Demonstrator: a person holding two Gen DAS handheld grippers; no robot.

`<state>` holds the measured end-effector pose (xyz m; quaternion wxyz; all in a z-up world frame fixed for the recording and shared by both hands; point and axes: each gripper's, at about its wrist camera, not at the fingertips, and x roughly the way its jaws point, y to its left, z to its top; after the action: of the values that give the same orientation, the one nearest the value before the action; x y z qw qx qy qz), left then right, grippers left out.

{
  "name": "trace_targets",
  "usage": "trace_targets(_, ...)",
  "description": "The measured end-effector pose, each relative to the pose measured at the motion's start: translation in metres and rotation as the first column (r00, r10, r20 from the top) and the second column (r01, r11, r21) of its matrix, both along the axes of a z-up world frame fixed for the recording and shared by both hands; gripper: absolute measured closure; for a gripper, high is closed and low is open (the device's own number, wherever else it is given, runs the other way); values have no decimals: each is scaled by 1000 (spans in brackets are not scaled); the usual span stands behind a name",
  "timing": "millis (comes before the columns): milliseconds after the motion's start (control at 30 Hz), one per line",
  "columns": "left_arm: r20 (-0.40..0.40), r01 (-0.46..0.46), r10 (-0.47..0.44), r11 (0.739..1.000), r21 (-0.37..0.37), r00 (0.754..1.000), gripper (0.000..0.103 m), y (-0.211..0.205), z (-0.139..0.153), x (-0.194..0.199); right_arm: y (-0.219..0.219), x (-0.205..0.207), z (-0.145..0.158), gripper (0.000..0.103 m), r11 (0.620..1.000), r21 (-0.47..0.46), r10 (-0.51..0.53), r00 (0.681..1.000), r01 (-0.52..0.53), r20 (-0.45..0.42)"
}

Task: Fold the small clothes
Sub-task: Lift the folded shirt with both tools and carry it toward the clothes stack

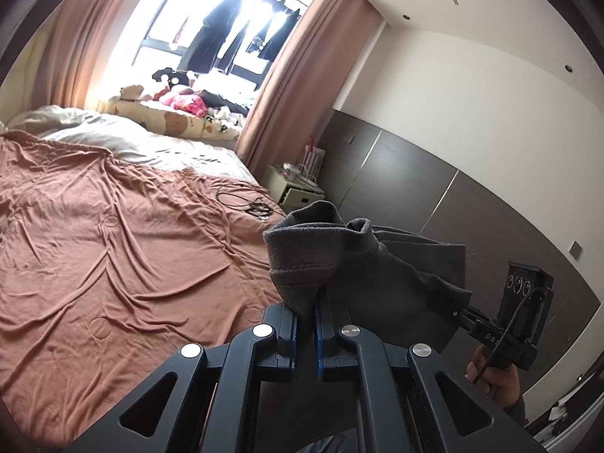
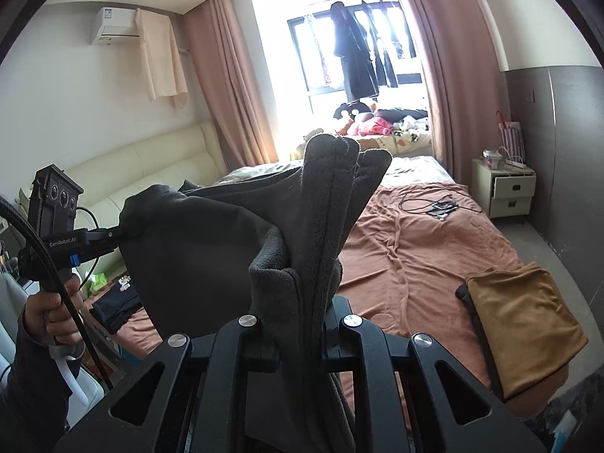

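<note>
Above the near part of the bed [image 1: 113, 249], a dark grey garment [image 1: 362, 264] hangs stretched in the air between the two grippers. The left gripper [image 1: 305, 313] is clamped on a thick hemmed edge of it, the cloth bunching upward out of the closed jaws. The right gripper [image 2: 307, 302] is likewise closed on several stacked layers of a ribbed edge, which stand up like a fin between its fingers.

The fabric looks like soft, fairly thick knit or fleece: light, limp, with no stiffness of its own, so it will likely sag and fold wherever it is unsupported. It does not look slippery; the doubled hems give the pads plenty to bite on, and those corners seem the sensible places to hold, since a grip on a single thin layer would probably slide or let the layers separate.

Much remains unclear. What kind of garment it is cannot be told, as its lower part drops below both views behind the gripper bodies. How many layers each jaw holds is uncertain. At the near right of the bed lies a folded tan cloth [image 2: 524, 321] over something dark, and at the near left a dark folded item [image 2: 117, 307], half hidden by the grey fabric. The window [image 2: 355, 49] is overexposed.
</note>
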<state>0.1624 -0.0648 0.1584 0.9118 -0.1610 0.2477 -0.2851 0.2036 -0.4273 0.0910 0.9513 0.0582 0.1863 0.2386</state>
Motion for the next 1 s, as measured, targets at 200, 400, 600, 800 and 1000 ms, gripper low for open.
trace_targets(200,22,63,-64,997,39,998,96,-51,12,7,-39,-12,-9,93,999,14,-46,998,46,32)
trace_targets(400,41,161,-162,987,31,986,96,-106,12,28,-68,-19,-14,93,992,0,-122,991,123,58)
trace_targets(600,24,246,-247,968,51,969,96,-161,13,54,-92,-17,-12,93,979,-9,-203,977,204,60)
trace_targets(800,23,346,-347,938,33,938,96,-214,12,77,-98,-26,-6,93,967,-61,-242,966,248,93)
trace_targets(1000,27,457,-458,889,16,889,96,-268,7,98,-101,-26,-8,93,944,-73,-315,944,323,98)
